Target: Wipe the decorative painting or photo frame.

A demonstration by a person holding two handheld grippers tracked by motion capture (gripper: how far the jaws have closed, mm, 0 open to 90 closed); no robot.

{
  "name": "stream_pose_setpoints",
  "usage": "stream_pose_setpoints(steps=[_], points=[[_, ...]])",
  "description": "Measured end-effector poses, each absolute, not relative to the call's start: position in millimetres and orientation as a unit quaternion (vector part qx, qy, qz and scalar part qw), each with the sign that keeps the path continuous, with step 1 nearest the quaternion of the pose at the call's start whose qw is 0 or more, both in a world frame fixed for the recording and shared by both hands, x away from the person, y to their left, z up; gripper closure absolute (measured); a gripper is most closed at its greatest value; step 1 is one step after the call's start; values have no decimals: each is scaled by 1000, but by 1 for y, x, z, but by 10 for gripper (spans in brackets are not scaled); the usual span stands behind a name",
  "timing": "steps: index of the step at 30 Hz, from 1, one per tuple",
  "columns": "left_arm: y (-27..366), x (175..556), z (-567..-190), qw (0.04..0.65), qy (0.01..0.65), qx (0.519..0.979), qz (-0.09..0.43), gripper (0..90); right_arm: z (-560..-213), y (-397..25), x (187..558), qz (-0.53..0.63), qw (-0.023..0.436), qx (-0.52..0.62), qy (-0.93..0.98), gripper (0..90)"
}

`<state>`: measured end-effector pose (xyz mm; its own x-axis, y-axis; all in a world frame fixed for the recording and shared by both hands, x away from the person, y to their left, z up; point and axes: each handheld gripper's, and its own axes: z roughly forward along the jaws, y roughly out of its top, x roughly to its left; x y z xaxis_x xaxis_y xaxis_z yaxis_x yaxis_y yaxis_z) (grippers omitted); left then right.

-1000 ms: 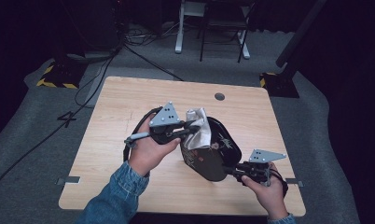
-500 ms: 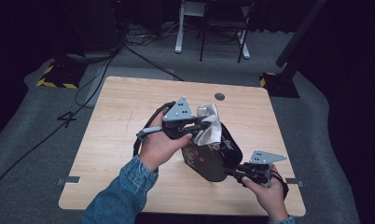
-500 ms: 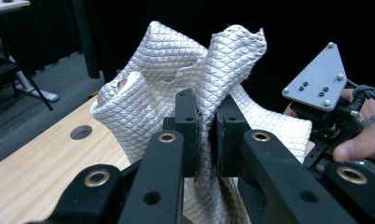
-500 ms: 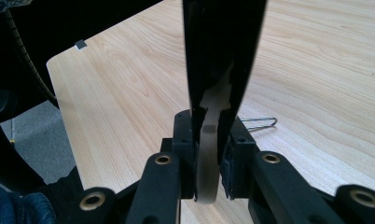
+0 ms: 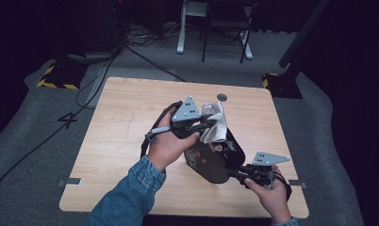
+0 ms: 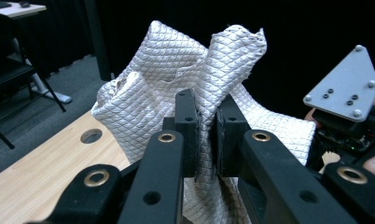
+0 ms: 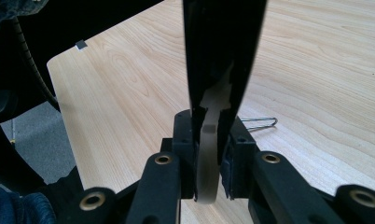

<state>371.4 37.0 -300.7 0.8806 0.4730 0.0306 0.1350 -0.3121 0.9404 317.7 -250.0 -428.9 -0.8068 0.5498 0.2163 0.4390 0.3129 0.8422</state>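
above the wooden table point(image 5: 131, 141), the left gripper point(image 5: 202, 126) clamps a white quilted cloth point(image 6: 199, 84) against a table tennis paddle point(image 5: 216, 157), whose handle the right gripper point(image 5: 239, 173) pinches.

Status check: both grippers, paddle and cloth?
Left gripper shut on white cloth. Right gripper shut on paddle handle. Cloth against paddle face. Nothing obstructing.

We see a white quilted cloth point(image 5: 213, 126) bunched at twelve o'clock of a black paddle point(image 5: 211, 157) — held edge-up above the table.
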Motion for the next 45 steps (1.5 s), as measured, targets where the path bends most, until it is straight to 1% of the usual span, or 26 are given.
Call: stream_pose_setpoints(steps=[18,45], points=[[39,377,-306,533,211,801,172,821,-430,-251,317,500,55,309,807,786],[53,393,-329,503,255,809,165,819,-429,-251,317,493,60,307,812,788]])
